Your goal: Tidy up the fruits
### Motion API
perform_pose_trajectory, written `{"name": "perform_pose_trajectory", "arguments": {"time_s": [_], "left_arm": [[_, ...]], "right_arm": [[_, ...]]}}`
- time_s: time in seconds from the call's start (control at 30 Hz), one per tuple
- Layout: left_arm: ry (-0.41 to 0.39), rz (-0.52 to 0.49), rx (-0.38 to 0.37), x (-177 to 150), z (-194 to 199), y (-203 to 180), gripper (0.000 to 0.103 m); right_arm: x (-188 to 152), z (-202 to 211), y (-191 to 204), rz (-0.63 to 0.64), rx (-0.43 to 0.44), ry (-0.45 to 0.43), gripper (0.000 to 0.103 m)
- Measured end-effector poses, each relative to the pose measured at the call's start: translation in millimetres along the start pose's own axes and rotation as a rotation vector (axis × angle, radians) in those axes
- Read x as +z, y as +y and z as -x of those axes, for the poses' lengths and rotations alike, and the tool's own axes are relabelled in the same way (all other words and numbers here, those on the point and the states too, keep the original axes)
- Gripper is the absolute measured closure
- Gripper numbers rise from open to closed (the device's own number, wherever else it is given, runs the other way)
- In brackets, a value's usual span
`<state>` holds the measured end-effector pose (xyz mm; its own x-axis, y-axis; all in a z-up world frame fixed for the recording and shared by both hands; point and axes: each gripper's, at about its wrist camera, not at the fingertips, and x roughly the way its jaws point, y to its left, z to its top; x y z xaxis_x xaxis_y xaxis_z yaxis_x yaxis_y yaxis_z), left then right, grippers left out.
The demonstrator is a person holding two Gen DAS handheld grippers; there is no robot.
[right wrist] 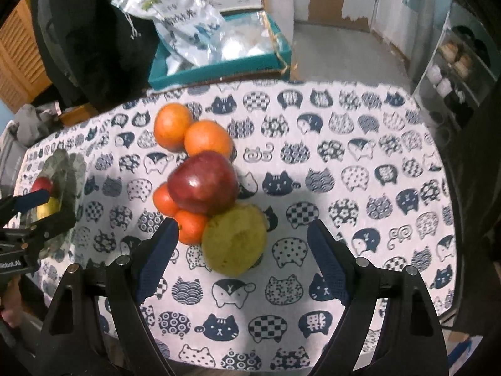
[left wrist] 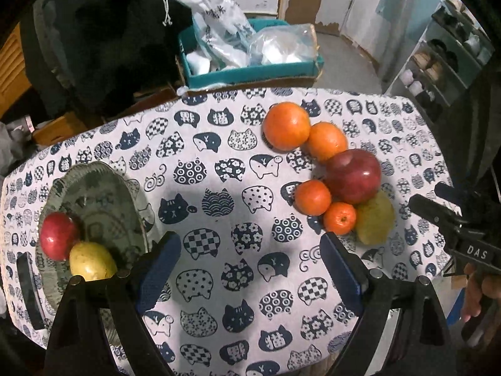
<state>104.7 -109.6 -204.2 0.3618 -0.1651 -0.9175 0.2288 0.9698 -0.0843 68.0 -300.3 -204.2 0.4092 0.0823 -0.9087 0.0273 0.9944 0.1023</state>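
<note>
A grey patterned plate [left wrist: 103, 194] at the table's left holds a small red apple [left wrist: 58, 235] and a yellow fruit [left wrist: 92, 260]. A cluster lies on the cat-print cloth: two large oranges [left wrist: 286, 125] [left wrist: 327, 141], a big red apple [left wrist: 353, 175], two small tangerines [left wrist: 313, 196] [left wrist: 339, 218] and a green-yellow fruit [left wrist: 375, 217]. My left gripper [left wrist: 250, 260] is open and empty over the cloth, right of the plate. My right gripper [right wrist: 242, 244] is open and empty, with the green-yellow fruit [right wrist: 235, 239] between its fingers and the red apple [right wrist: 203, 185] just beyond.
A teal box [left wrist: 250, 72] with plastic bags stands behind the table's far edge. A shelf unit [left wrist: 438, 62] stands at the far right. The right gripper's body [left wrist: 454, 228] shows at the right edge of the left wrist view.
</note>
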Motion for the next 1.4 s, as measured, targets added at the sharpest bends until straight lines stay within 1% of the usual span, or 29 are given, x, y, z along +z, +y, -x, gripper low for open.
{"name": "perform_pose_trajectory", "arguments": {"time_s": [0.17,0.37,0.53,0.63,0.7,0.8,0.87,0.9,1.0,1.07,1.2,1.23,1.27,1.4], "left_arm": [[0.029,0.001,0.011,1,-25,1,0.012],[0.070,0.008,0.010,2,-49,1,0.012],[0.087,0.004,0.006,4,-63,-2,0.012],[0.095,0.007,0.002,5,-68,-3,0.012],[0.100,0.009,-0.005,6,-70,-4,0.012],[0.107,0.013,-0.011,7,-73,-5,0.012],[0.111,0.016,-0.019,7,-75,-5,0.012],[0.114,0.017,-0.024,7,-76,-6,0.012],[0.120,0.011,-0.023,8,-80,-11,0.012],[0.123,0.008,-0.023,8,-81,-13,0.012],[0.122,-0.001,-0.025,9,-82,-16,0.012],[0.123,-0.003,-0.027,9,-83,-16,0.012],[0.122,-0.003,-0.029,10,-84,-18,0.012],[0.120,-0.009,-0.037,14,-89,-27,0.012]], "right_arm": [[-5,-26,-2,0.000,-0.001,0.059,0.019],[-13,-53,-6,-0.007,0.035,0.113,0.019],[-15,-67,-8,-0.020,0.076,0.135,0.019],[-15,-74,-9,-0.025,0.104,0.145,0.023],[-16,-80,-11,-0.038,0.135,0.159,0.031],[-17,-85,-14,-0.059,0.178,0.168,0.036],[-17,-84,-16,-0.068,0.191,0.165,0.036],[-17,-83,-16,-0.059,0.183,0.159,0.036],[-18,-78,-16,-0.018,0.087,0.146,0.036],[-17,-75,-22,-0.010,0.019,0.139,0.036],[-16,-71,-39,-0.014,-0.061,0.125,0.036],[-16,-71,-44,-0.011,-0.093,0.121,0.036],[-16,-71,-47,-0.012,-0.111,0.118,0.036],[-17,-70,-58,-0.029,-0.123,0.099,0.036]]}}
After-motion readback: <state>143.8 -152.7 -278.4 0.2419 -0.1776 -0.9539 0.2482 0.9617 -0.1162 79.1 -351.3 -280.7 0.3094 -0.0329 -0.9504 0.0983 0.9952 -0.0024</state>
